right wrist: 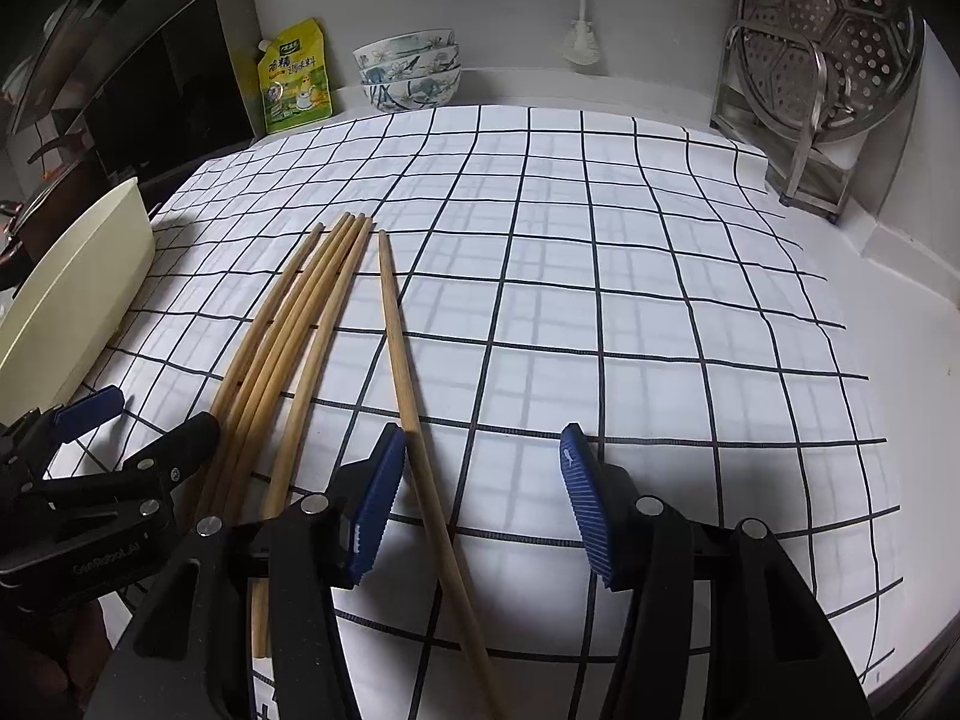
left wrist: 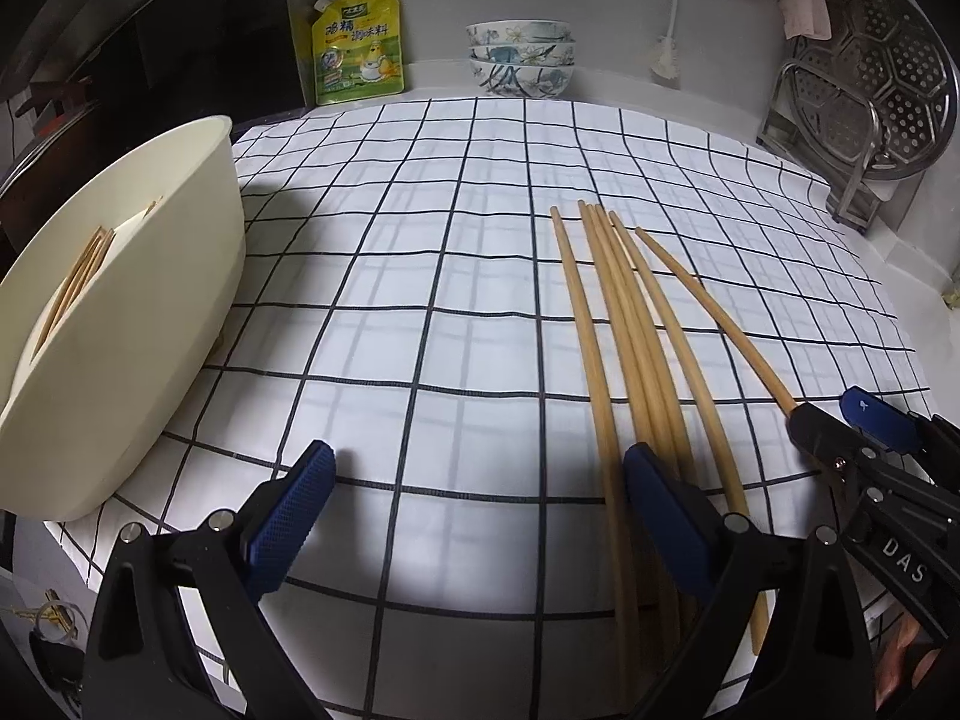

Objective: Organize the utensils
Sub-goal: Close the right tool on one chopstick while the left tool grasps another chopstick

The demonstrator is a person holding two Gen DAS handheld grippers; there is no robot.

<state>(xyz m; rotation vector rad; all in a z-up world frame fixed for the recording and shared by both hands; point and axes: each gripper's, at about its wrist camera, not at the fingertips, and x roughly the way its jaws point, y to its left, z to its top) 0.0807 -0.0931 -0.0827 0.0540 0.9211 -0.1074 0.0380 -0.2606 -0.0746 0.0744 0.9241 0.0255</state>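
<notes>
We see six chopsticks [left wrist: 624, 330] fanned on checked cloth [left wrist: 420, 276], right of centre in left view. Left gripper [left wrist: 480, 510] released, empty, right finger over chopsticks. Right gripper [right wrist: 480, 498] released, one chopstick [right wrist: 414, 420] lying loose between fingers. Cream holder [left wrist: 120, 324] at left edge, chopsticks inside.

The near ends of the chopsticks [left wrist: 606, 324] are hidden behind the left gripper [left wrist: 480, 516] and cut by the lower edge. The bin [right wrist: 78, 294] is cut by the left edge in the right wrist view. Its contents [left wrist: 78, 276] show only partly. Pouch [left wrist: 357, 48] print is too small to read.
</notes>
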